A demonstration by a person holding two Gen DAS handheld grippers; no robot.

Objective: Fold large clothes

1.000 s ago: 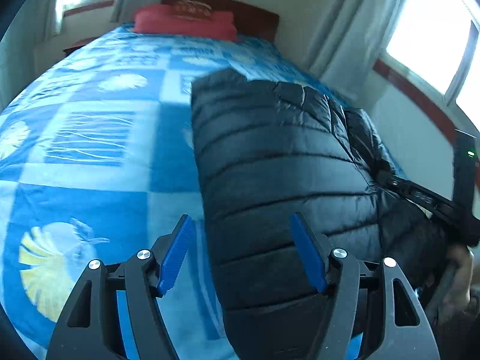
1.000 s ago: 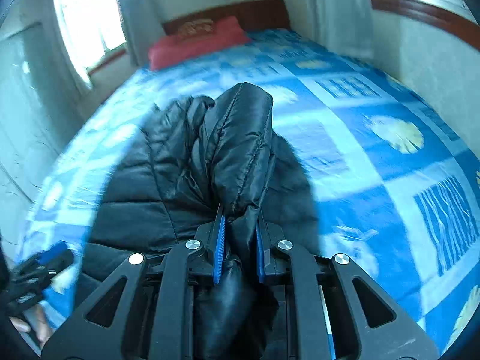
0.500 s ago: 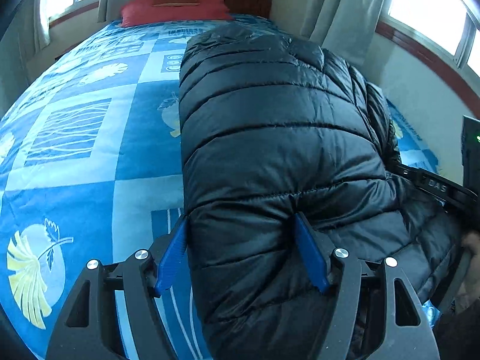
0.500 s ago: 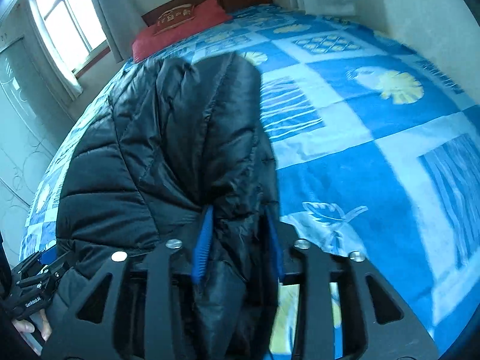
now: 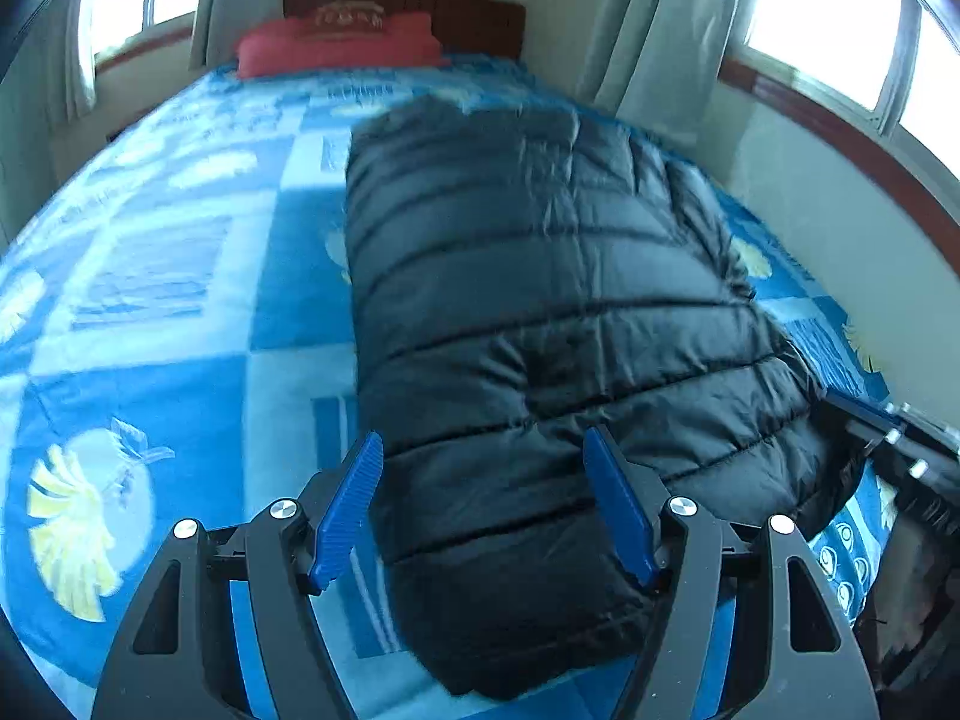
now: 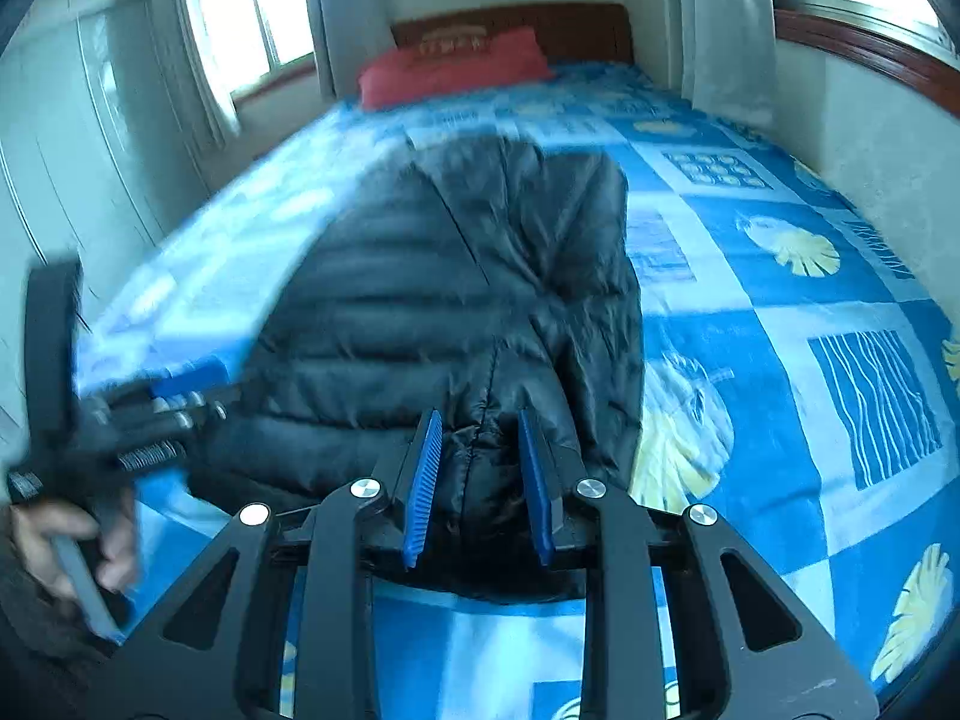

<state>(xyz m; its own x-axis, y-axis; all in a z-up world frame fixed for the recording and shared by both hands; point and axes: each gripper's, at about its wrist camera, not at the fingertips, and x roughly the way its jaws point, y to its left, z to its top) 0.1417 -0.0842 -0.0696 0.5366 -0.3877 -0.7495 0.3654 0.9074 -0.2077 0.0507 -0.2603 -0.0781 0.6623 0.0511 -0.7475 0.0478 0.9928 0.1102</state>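
A black quilted puffer jacket (image 5: 528,312) lies folded lengthwise on the blue patterned bedspread (image 5: 168,276). It also shows in the right wrist view (image 6: 456,300). My left gripper (image 5: 483,498) is open, its blue pads on either side of the jacket's near left end, above it. My right gripper (image 6: 480,474) is open, its pads (image 6: 423,480) loosely on either side of the jacket's near end seam, not pinching it. The left gripper shows at the left of the right wrist view (image 6: 120,414).
A red pillow (image 5: 336,48) lies against the wooden headboard (image 5: 474,24) at the far end. A wall and windows run along the right side (image 5: 840,120). Curtains hang at both sides. Bedspread lies bare left (image 5: 120,360) and right (image 6: 810,330) of the jacket.
The right gripper has opened and let go of the jacket fold it was holding. The jacket has dropped flat onto the bed. Both grippers have drawn back a little.
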